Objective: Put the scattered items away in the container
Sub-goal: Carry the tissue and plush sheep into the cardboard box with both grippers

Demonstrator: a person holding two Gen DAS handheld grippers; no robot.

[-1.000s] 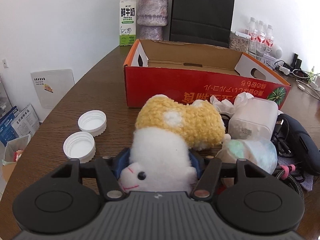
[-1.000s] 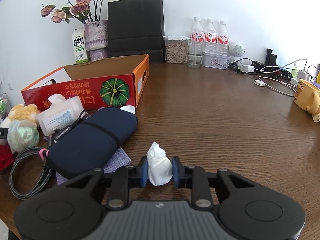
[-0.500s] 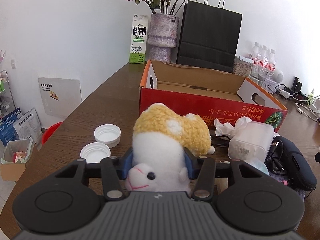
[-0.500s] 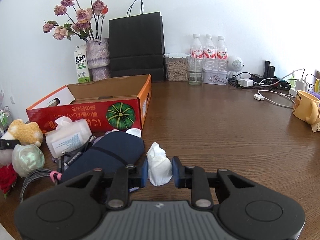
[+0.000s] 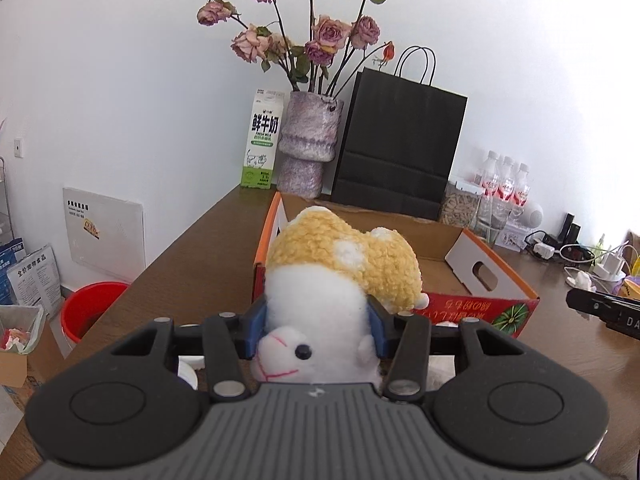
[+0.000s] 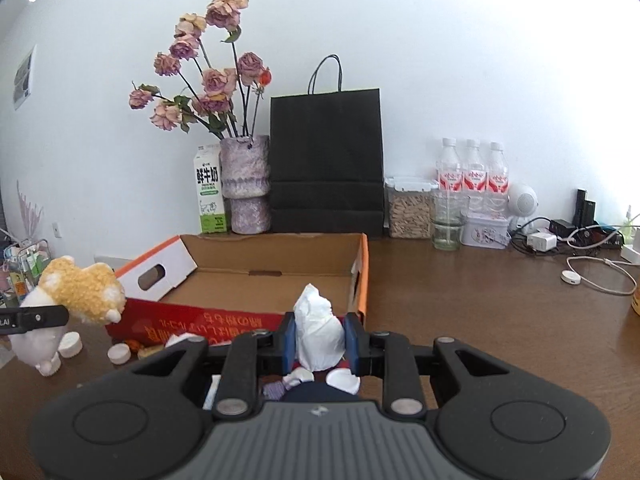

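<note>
Left gripper (image 5: pixel 316 330) clamping plush toy (image 5: pixel 340 276), right gripper (image 6: pixel 320 338) pinching tissue wad (image 6: pixel 318 330); cardboard box (image 6: pixel 276 280) at 12 o'clock, bottle caps (image 6: pixel 94 348) on tabletop (image 6: pixel 500 300).

box (image 6: pixel 280 280): floor bare, top open | behind: vase (image 6: pixel 245 184), bag (image 6: pixel 326 160) block

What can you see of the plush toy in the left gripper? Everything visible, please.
The plush toy is a small stuffed animal of curly fleece: white face and belly, yellow back with white patches, a black bead eye and a stitched pink mouth. The left gripper has its jaws shut on the white body, the blue pads pressing in on both sides. The right wrist view shows it lifted clear of the table, feet hanging, beside the cardboard box, not yet inside.
</note>
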